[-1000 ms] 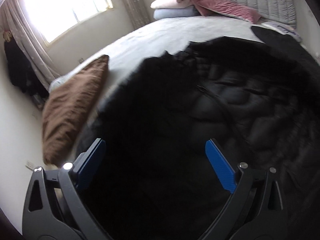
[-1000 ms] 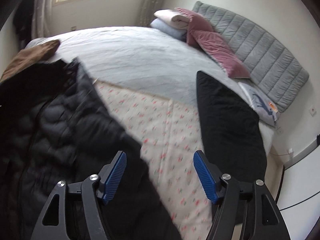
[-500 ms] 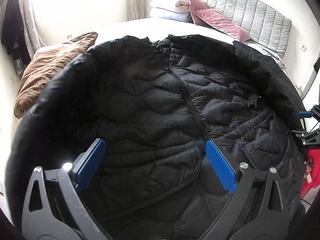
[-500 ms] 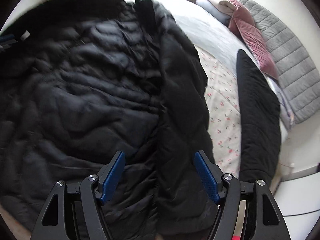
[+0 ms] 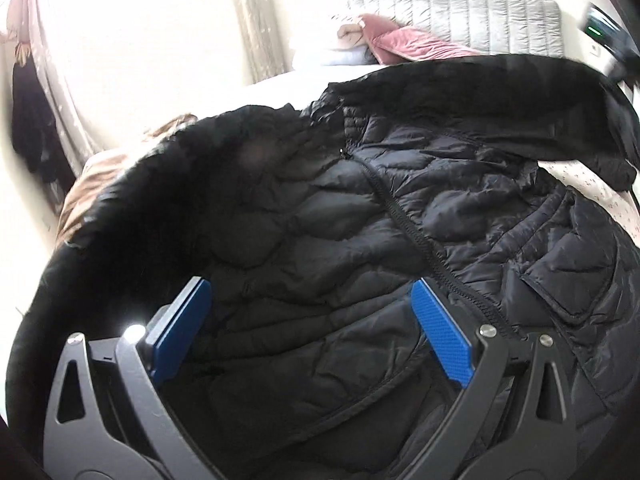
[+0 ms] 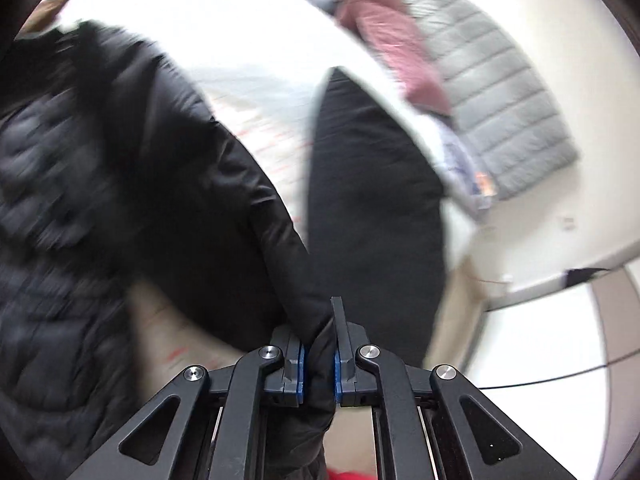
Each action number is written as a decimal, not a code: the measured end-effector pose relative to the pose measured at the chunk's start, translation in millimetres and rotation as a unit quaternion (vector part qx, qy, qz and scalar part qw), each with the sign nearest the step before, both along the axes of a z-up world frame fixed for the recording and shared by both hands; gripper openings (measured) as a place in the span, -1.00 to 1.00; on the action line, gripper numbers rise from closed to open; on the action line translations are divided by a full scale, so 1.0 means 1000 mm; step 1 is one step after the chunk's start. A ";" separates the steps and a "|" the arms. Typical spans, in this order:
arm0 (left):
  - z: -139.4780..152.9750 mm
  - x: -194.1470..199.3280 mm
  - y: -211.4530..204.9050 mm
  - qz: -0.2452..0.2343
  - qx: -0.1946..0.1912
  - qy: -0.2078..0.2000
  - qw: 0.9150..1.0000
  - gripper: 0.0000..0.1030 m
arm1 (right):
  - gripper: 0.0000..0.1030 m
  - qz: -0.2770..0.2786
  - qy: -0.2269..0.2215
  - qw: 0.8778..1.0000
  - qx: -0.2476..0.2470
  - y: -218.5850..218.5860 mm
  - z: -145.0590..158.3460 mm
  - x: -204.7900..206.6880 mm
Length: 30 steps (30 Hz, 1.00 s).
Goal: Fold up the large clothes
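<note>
Daylight is flooding a bedroom where a bed (image 5: 280,84) with a pale cover is carrying a black quilted jacket (image 5: 360,220). Starting at the tongs: the left gripper (image 5: 310,330) is hanging released over the jacket's near front, its blue pads (image 5: 442,338) standing wide apart with nothing pinched between them, the zip running just beside the right pad. The right gripper (image 6: 319,354) has just been closing and is now clenching a fold of the jacket's black sleeve (image 6: 224,216), which is stretching away to the left toward the blurred body of the garment. Right of that sleeve, a black cushion (image 6: 372,200) is lying on a flowered sheet (image 6: 276,136). Farther off, pink pillows (image 5: 416,44) are leaning against a grey padded headboard (image 5: 460,12), and a brown pillow (image 5: 96,184) is sitting at the far left near the curtain (image 5: 256,16).
</note>
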<state>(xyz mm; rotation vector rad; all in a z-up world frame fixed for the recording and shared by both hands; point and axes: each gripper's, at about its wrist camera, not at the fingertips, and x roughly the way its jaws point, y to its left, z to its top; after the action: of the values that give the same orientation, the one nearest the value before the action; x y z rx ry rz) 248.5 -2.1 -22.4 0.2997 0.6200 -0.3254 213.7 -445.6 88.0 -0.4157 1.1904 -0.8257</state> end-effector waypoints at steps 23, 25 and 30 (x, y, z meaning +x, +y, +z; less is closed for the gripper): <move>-0.005 0.001 0.012 0.001 -0.013 0.011 1.000 0.94 | 0.26 -0.179 -0.163 0.967 0.074 -0.147 0.010 -0.073; -0.006 0.003 0.012 0.002 -0.013 0.014 1.000 0.94 | 0.26 -0.191 -0.191 0.955 0.120 -0.158 -0.003 -0.086; -0.010 0.006 0.014 0.005 -0.012 0.026 1.000 0.94 | 0.26 -0.217 -0.276 0.914 0.203 -0.184 -0.019 -0.112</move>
<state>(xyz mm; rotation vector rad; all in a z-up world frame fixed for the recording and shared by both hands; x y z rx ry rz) 254.6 11.8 -32.4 0.2656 0.6674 -0.3326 101.5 -629.6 68.6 0.4257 0.8881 -0.9599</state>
